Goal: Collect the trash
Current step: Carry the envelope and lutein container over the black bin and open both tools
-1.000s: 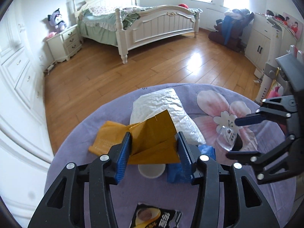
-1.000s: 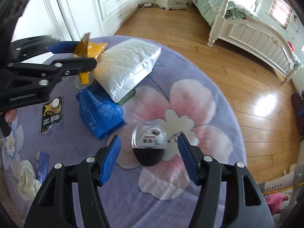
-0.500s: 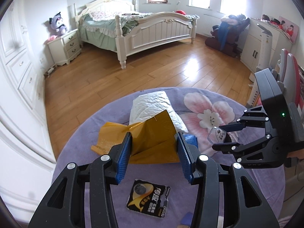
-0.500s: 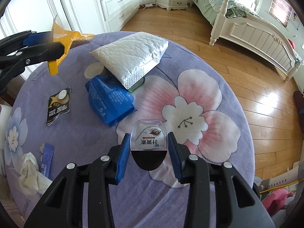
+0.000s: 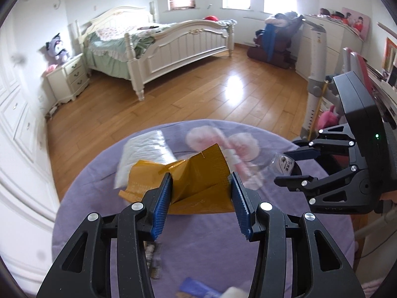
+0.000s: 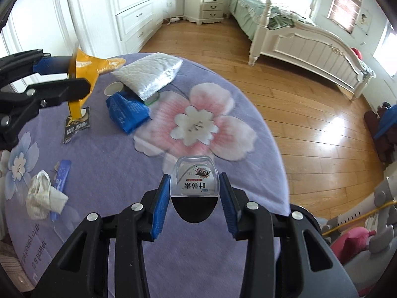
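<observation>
place: home bedroom | evidence: bed point(image 5: 158, 42), nightstand point(image 5: 69, 79), wardrobe point(image 6: 131, 7)

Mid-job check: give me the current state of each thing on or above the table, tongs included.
Left tongs: shut on yellow wrapper, lifted.
Right tongs: shut on clear container, lifted.
Yellow wrapper: crumpled, off the table.
Clear container: held, label facing the camera.
White padded mailer: lying on the table, overlapping blue bag.
Blue bag: crumpled, on the table.
Tissue: wadded, on the table.
Black sachet: flat, on the table.
</observation>
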Demonstrator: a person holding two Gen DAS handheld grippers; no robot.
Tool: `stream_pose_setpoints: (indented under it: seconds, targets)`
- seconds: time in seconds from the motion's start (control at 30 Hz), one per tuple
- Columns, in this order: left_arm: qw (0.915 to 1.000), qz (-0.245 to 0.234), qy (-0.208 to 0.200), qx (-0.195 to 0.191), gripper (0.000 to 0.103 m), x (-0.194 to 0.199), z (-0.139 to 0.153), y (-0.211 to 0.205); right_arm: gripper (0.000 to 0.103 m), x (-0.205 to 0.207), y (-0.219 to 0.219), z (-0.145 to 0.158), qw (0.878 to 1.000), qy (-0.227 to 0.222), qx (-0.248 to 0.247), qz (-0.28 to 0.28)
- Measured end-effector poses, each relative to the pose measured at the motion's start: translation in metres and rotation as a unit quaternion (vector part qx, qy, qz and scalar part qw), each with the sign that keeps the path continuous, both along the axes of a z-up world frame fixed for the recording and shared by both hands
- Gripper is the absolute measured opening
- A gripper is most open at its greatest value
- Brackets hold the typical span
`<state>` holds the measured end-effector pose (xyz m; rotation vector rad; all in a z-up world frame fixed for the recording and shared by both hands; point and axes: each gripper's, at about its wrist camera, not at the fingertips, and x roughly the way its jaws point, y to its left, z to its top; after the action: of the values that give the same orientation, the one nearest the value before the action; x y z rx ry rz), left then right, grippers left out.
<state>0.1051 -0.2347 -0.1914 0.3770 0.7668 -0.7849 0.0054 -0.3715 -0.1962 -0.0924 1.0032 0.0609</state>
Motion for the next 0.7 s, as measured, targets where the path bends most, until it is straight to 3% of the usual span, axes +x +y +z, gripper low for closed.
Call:
stream_pose_setpoints:
  seconds: [0.37,0.7]
  targets:
    - [0.9971,-0.075,-0.011,-0.007,0.047,-0.059,-0.001,-0.104,0.038,-0.053,-0.087,0.002,0.996,-0.005,-0.007,-0.093]
    - [0.9919,-0.126,0.0,-0.008,0.047,-0.094,-0.013,-0.18,0.038,-0.09,-0.154,-0.016,0.987,0.006,0.0,-0.163]
